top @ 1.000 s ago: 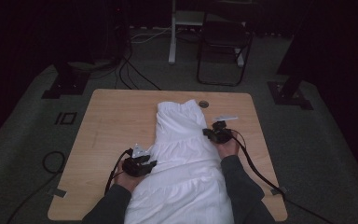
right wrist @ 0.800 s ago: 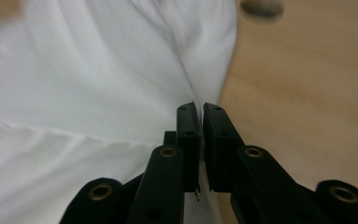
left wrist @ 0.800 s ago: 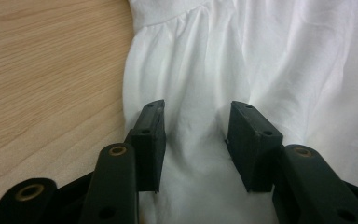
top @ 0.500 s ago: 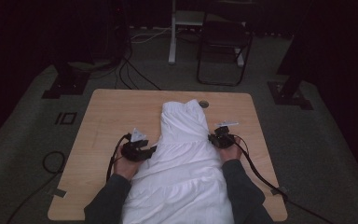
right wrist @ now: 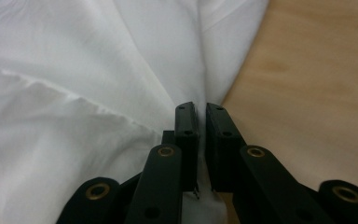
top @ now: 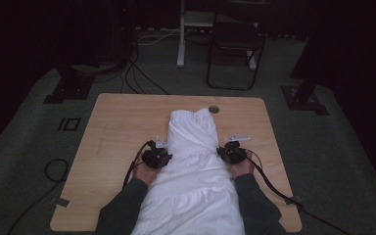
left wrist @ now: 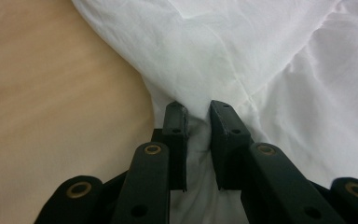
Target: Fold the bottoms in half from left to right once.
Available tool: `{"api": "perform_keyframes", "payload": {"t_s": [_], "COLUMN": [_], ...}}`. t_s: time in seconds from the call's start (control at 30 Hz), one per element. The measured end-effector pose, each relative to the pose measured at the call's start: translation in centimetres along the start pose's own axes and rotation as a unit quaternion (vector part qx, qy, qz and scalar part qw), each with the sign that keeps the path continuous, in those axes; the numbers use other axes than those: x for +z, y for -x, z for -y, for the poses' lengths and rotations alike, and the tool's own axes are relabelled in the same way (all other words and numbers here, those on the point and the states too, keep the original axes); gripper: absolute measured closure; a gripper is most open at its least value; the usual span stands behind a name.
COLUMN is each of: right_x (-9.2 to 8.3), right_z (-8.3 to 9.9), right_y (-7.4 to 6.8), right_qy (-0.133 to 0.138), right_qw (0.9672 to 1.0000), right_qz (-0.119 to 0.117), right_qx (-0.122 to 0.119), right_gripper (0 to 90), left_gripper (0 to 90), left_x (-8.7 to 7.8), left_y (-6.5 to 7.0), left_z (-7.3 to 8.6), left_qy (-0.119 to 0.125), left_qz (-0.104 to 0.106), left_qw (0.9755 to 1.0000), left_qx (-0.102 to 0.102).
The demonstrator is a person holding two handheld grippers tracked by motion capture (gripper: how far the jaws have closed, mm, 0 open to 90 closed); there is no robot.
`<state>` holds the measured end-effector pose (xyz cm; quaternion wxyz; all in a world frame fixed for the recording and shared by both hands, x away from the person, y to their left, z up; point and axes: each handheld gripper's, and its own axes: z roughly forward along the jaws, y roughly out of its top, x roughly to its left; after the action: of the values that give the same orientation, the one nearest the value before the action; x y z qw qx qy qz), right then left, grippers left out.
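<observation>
One white garment (top: 193,166) on one wooden table (top: 122,122), two grippers, left gripper (left wrist: 198,109) fingers just closing on its edge, right gripper (right wrist: 200,109) clenched on cloth

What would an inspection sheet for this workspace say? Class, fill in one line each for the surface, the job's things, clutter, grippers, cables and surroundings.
Surface: wooden table, round grommet hole near the far edge.
Job's things: white garment lying lengthwise, near end over the front edge.
Clutter: nothing seen.
Grippers: left gripper has just been closing, cloth bunched between its jaws; right gripper pinches the opposite edge.
Cables: black cable trails from each gripper; more on the floor.
Surroundings: dark room, carpet, chair beyond the table.
</observation>
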<state>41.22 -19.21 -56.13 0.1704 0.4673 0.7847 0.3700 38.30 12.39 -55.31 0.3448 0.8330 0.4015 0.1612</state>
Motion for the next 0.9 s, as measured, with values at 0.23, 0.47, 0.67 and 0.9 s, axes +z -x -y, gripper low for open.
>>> {"api": "perform_keyframes", "payload": {"t_s": [0.23,0.47,0.67,0.9], "right_x": [-3.1,-5.3,-2.7,2.3], "right_z": [2.7,0.3,-4.6,-6.9], "right_y": [-2.4,-2.3,-2.0,-2.0], "right_qy": [-0.035,-0.002,0.023,0.0], "right_qw": [0.9978,0.9976,0.9964,0.9927], "right_qz": [-0.046,-0.058,-0.072,-0.12], "right_qx": [-0.033,-0.039,-0.039,-0.001], "right_gripper": [83.8,61.2,70.6,57.5], "left_gripper": [77.5,77.5,77.4,70.3], "left_x": [-2.5,-2.3,-2.3,-2.4], "left_y": [2.0,2.1,2.1,2.0], "left_z": [3.4,3.2,3.3,3.4], "left_qy": [0.018,0.018,0.021,0.024], "left_qz": [0.012,0.011,0.012,0.026], "left_qw": [0.9998,0.9997,0.9997,0.9994], "left_qx": [0.004,0.009,0.007,0.001]}}
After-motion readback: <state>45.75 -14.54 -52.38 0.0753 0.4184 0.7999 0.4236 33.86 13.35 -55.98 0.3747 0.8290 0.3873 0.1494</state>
